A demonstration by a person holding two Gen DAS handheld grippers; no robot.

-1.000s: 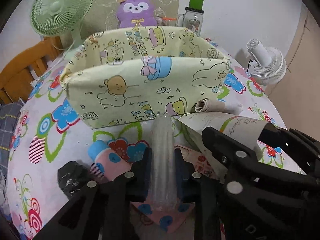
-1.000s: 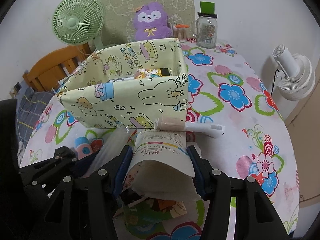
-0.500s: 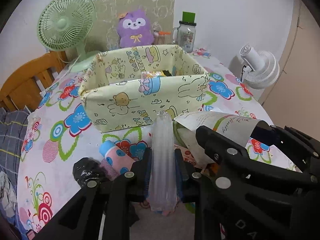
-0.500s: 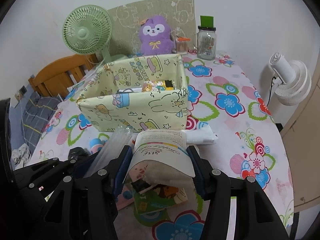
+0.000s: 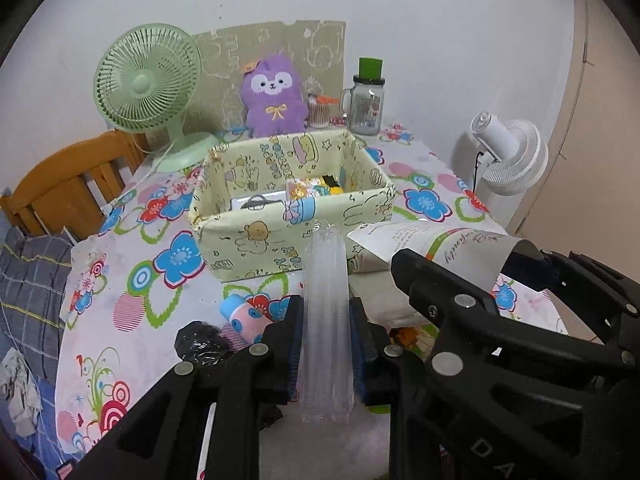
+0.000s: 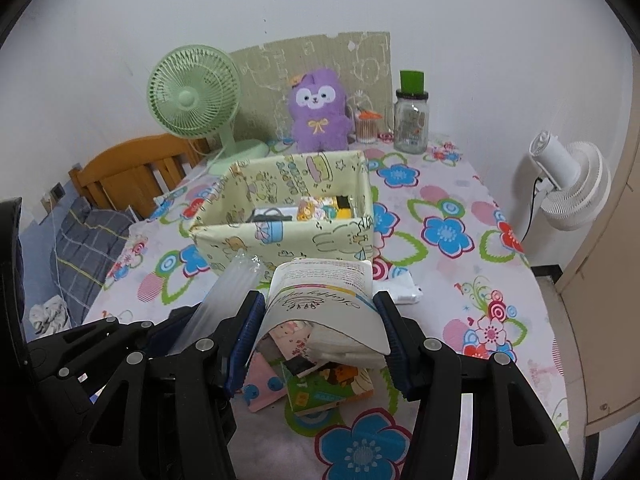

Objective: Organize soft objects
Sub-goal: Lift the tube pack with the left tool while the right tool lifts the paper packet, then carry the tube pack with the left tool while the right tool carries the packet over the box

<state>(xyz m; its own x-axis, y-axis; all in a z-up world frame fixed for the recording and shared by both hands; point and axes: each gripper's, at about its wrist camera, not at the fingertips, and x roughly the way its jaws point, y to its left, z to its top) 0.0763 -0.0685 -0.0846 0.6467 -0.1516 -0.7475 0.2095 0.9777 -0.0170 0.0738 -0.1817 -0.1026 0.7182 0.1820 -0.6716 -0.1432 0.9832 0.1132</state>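
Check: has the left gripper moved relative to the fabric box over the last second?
Yes. The left gripper, clamping the clear sleeve, rose and backed away; the fabric box now shows its inside.

My left wrist camera looks forward and down along my left hand-held gripper [image 5: 326, 344], close over the tabletop [image 5: 132, 280]. My right one does likewise along my right hand-held gripper [image 6: 320, 336]. Both face the far wall and share the fabric box [image 5: 288, 216] and green fan [image 6: 192, 98].

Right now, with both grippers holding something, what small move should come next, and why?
Probably carry both forward over the box: the left gripper clamps a clear sleeve, the right gripper a white pack, both short of its near wall.
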